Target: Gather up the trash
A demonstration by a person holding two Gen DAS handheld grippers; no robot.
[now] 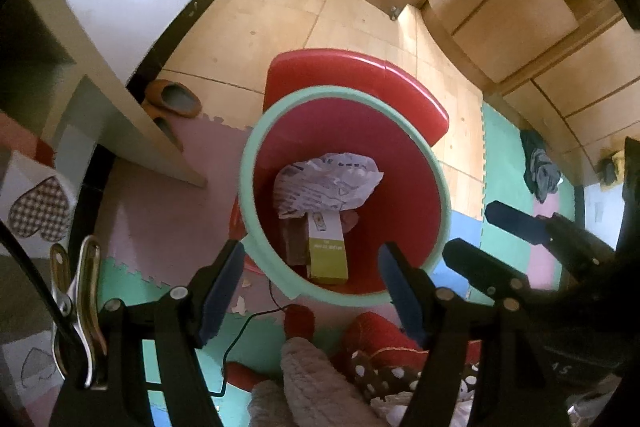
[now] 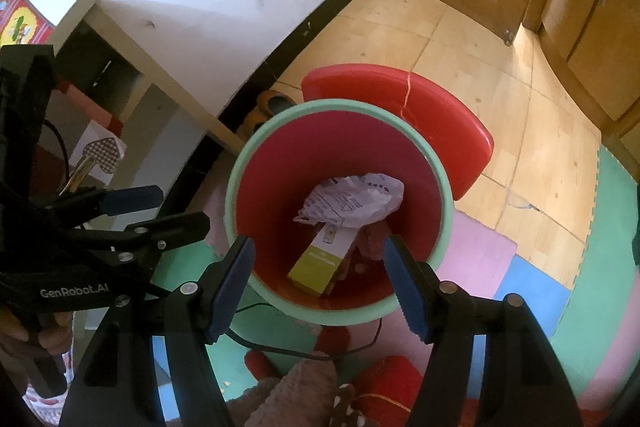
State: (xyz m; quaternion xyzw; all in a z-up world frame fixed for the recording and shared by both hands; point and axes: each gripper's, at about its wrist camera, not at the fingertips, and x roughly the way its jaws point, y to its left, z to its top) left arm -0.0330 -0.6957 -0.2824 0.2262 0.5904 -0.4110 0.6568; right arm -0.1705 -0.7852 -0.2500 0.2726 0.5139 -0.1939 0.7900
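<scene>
I'm looking straight down into the trash bin, red inside with a pale green rim, sitting mid-frame in both views on the foam floor mats. A red lid stands behind it at the upper edge.

Both claws hang above the bin's near rim. My left gripper stands wide with nothing between its pads; my right gripper is also wide and empty.

Inside the bin lie 2 clear pieces of trash: a crumpled printed wrapper on top, and under it a yellow-green carton leaning toward the lower edge. Something pinkish sits beside the carton; I can't tell what.

I judge the wrapper as light, soft and crinkly, likely to spring or slip, so I'd pinch a bunched fold. The carton looks stiff but thin-walled; I'd grip across its 2 narrow faces near the middle, gently, to avoid crushing it.

A few pale scraps lie on the mat at lower left, apparently not yet collected.
</scene>
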